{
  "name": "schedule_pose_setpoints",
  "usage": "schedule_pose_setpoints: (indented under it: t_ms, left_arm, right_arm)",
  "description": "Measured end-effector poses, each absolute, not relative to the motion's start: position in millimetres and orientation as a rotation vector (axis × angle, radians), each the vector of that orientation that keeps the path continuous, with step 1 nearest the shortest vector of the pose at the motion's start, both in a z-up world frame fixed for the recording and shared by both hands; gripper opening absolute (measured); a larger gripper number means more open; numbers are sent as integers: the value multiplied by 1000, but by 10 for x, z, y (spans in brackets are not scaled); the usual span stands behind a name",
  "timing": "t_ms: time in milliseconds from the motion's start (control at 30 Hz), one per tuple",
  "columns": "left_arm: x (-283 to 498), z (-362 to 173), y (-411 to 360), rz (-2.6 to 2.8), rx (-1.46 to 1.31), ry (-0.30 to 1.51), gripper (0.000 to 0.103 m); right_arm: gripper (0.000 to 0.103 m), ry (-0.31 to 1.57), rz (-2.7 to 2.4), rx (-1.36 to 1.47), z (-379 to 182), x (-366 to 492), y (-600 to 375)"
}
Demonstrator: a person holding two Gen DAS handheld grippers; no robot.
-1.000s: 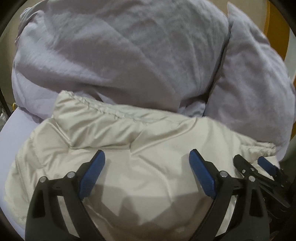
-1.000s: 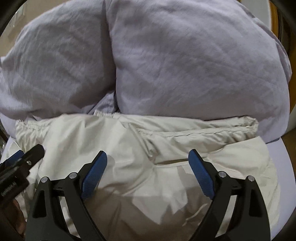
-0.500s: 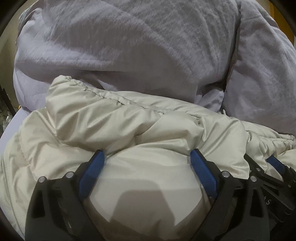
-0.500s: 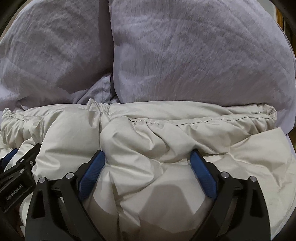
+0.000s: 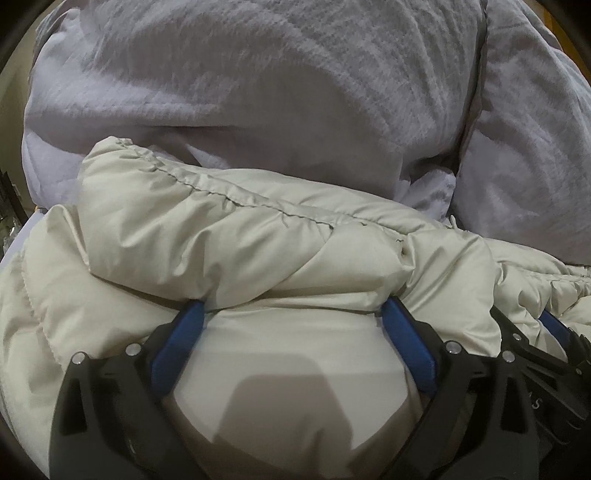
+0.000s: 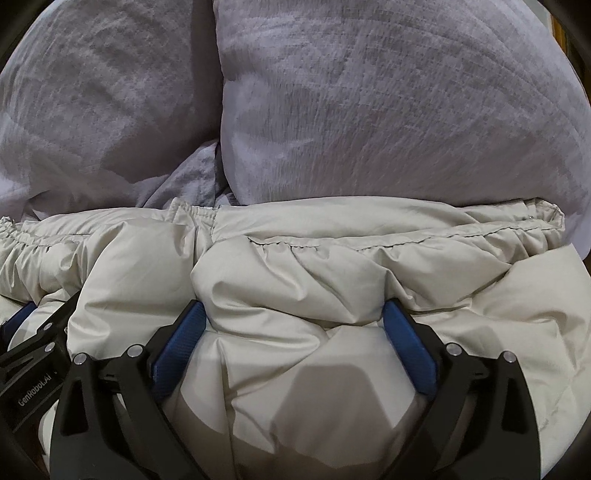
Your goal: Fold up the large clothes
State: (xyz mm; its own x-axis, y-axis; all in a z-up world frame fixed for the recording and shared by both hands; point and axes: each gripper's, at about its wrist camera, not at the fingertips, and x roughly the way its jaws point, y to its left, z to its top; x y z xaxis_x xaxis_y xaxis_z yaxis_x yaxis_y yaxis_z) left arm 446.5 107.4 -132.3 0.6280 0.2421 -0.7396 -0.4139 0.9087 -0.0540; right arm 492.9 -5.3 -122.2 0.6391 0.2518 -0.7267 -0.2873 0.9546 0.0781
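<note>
A cream puffer jacket (image 5: 258, 240) lies bunched on the bed, its gathered, stitched hem edge toward the pillows. My left gripper (image 5: 291, 306) presses down into it, open wide, its blue pads tucked under a puffy fold, with padding bulging between the jaws. My right gripper (image 6: 293, 306) stands the same way on the jacket (image 6: 369, 266), open wide, fabric swelling between its pads. The two grippers are side by side: the right gripper (image 5: 550, 332) shows at the left wrist view's right edge, and the left gripper (image 6: 33, 332) at the right wrist view's left edge.
Two large lilac-grey pillows (image 5: 258, 92) (image 6: 406, 110) rise directly behind the jacket's hem. A strip of pale bedsheet (image 5: 26, 236) shows at the far left. A bit of orange wood (image 5: 561, 33) peeks out at the top right.
Both grippers have sunk into the jacket and pushed toward the pillows. The hem fold has bunched up over the fingertips, and the jacket now fills more of both views.
</note>
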Motion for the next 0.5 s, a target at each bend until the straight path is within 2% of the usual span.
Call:
schedule_pose_setpoints:
  t_ms: [500]
  left_arm:
    - [4458, -1254, 1088, 377, -225, 822, 97]
  right_arm:
    - [99, 835, 318, -19, -1204, 4838, -223]
